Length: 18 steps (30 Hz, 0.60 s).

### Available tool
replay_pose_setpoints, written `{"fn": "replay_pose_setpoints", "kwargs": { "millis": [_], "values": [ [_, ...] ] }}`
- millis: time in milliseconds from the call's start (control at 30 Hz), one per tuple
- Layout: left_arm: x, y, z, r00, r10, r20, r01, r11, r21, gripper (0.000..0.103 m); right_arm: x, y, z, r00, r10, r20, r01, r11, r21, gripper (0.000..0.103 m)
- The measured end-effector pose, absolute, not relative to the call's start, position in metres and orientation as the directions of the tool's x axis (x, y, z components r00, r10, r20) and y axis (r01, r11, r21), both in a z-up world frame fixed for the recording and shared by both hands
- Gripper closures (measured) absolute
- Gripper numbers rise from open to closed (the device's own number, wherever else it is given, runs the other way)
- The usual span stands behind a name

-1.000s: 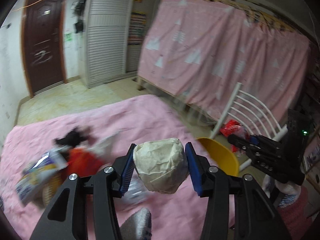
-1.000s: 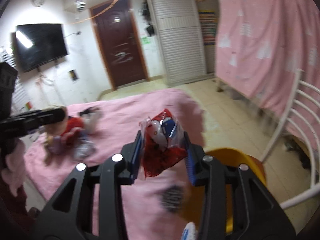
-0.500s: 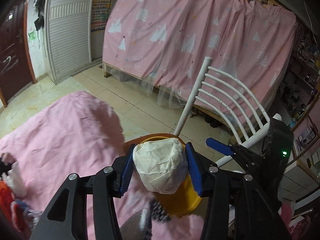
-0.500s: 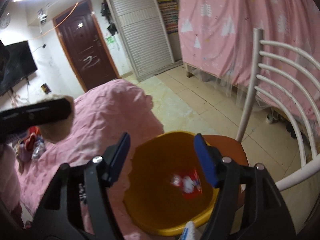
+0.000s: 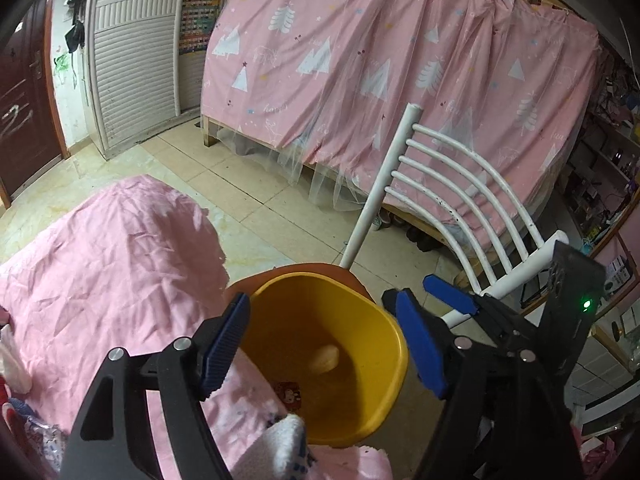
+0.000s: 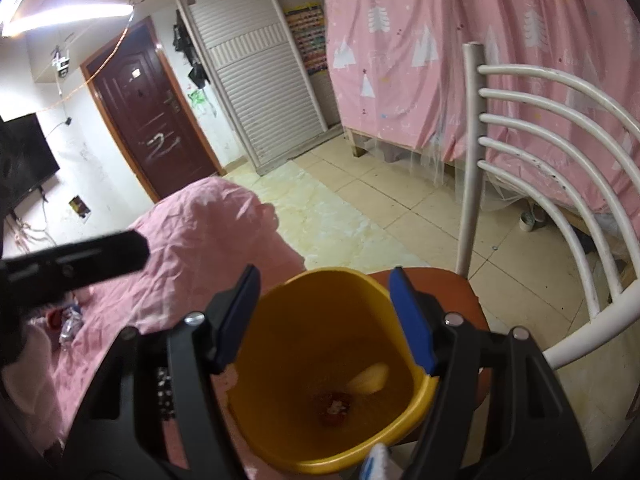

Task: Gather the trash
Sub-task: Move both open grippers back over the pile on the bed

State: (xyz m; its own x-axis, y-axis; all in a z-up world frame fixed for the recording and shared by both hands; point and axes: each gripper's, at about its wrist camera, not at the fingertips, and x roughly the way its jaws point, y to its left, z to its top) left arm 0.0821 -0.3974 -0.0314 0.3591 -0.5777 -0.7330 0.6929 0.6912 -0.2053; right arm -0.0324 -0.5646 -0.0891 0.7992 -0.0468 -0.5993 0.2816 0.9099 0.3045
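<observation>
Pink-sheeted bed [image 5: 100, 264] on the left, leftover wrappers [image 6: 66, 318] lying on it. Left gripper [image 5: 324, 344] hangs over the yellow bin [image 5: 384, 392], jaws spread wide, nothing between them. Right gripper [image 6: 326, 318] over the same bin, jaws also apart and empty. 2 items at the bin bottom: crumpled paper wad [image 6: 370, 378] and red wrapper [image 6: 334, 408], touching. Bin sits on the brown seat [image 6: 460, 292] of a white chair [image 6: 560, 148].
</observation>
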Motion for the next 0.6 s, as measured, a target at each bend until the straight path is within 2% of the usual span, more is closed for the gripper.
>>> {"fn": "replay_pose_setpoints", "kwargs": {
  "millis": [100, 467, 600],
  "values": [
    [0.083, -0.382, -0.023, 0.374, -0.582, -0.722, 0.68, 0.702, -0.213, 0.037, -0.029, -0.551, -0.085, 0.803, -0.032, -0.595, 0.253, 0.922, 0.292, 0.032],
    [0.08, -0.298, 0.015, 0.498, -0.549, -0.671, 0.612, 0.771, -0.176, 0.035, -0.01, -0.48, -0.053, 0.829, 0.05, -0.557, 0.116, 0.959, 0.259, 0.032],
    [0.08, -0.262, 0.026, 0.565, -0.501, -0.655, 0.566, 0.813, -0.134, 0.032, 0.0, -0.448, -0.044, 0.827, 0.092, -0.554, 0.053, 0.969, 0.24, 0.027]
  ]
}}
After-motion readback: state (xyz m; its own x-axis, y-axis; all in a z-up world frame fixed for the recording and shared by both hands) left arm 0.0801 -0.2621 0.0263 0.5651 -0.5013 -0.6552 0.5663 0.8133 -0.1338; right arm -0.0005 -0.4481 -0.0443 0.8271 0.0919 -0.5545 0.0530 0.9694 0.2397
